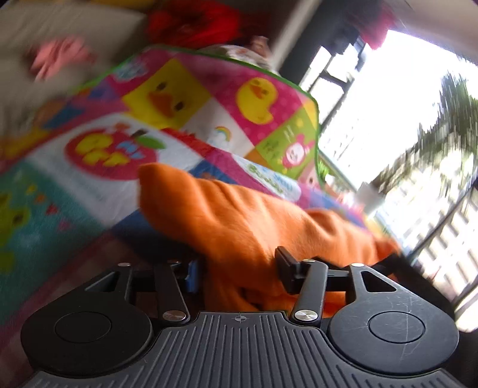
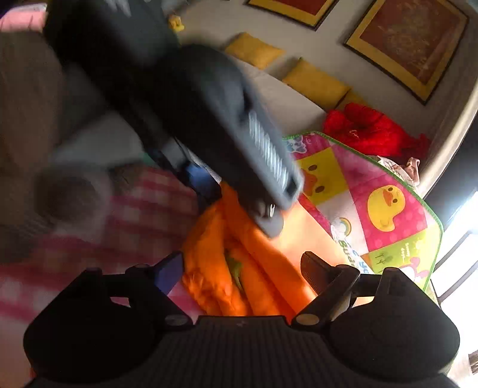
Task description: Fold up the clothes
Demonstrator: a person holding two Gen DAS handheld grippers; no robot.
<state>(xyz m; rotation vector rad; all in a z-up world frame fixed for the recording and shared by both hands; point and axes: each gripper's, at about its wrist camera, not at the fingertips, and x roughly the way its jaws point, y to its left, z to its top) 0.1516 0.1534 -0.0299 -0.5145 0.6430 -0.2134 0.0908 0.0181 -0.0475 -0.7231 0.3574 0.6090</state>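
Orange garment (image 1: 239,215) bunched, partly doubled over the play mat (image 1: 185,98); my left tongs (image 1: 239,268) and right tongs (image 2: 242,277) stand spread around it, folding unfinished.

The left gripper (image 2: 209,143) blurs across the right wrist view, hiding part of the orange garment (image 2: 239,268) on the mat (image 2: 403,238)

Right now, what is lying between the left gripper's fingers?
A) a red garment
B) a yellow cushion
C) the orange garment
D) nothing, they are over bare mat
C: in the left wrist view the orange garment bunches up between the fingers of the left gripper, lying over the duck-print mat, while the red garment sits far behind it.
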